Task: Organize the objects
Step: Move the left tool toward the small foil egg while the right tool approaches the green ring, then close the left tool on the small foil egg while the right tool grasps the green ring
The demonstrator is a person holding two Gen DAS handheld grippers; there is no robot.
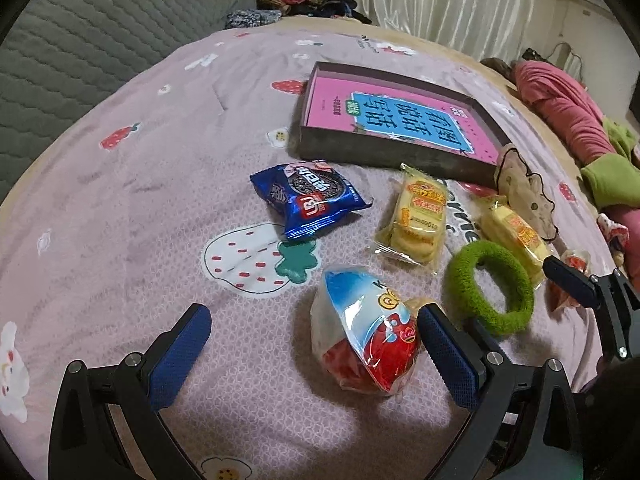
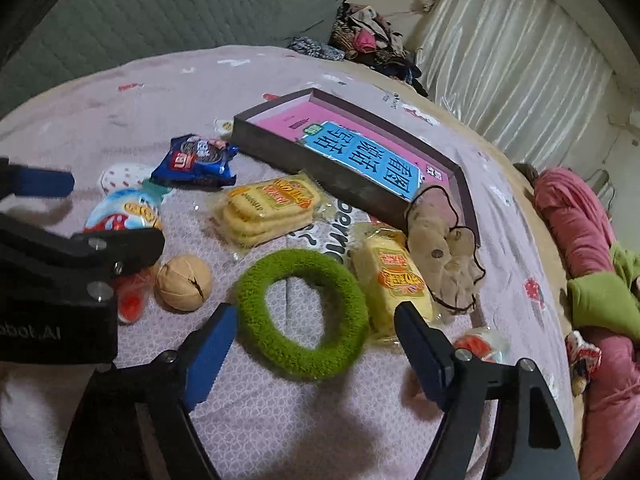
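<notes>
On bed: two yellow biscuit packs (image 2: 268, 208).

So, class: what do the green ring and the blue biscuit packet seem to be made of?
Green ring: likely plush or terry fabric, matte; its surface looks fuzzy and nubbly. Blue biscuit packet: probably plastic or foil film, glossy; it shows creases, bright glints and crimped ends.

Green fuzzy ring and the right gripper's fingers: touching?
Cannot tell. In the right wrist view the green ring lies between open fingers; the left pad's tip meets its edge without clear gap.

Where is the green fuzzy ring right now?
The green fuzzy ring lies flat on the bedspread, right between the open right gripper fingers, beside a yellow cracker pack.
</notes>
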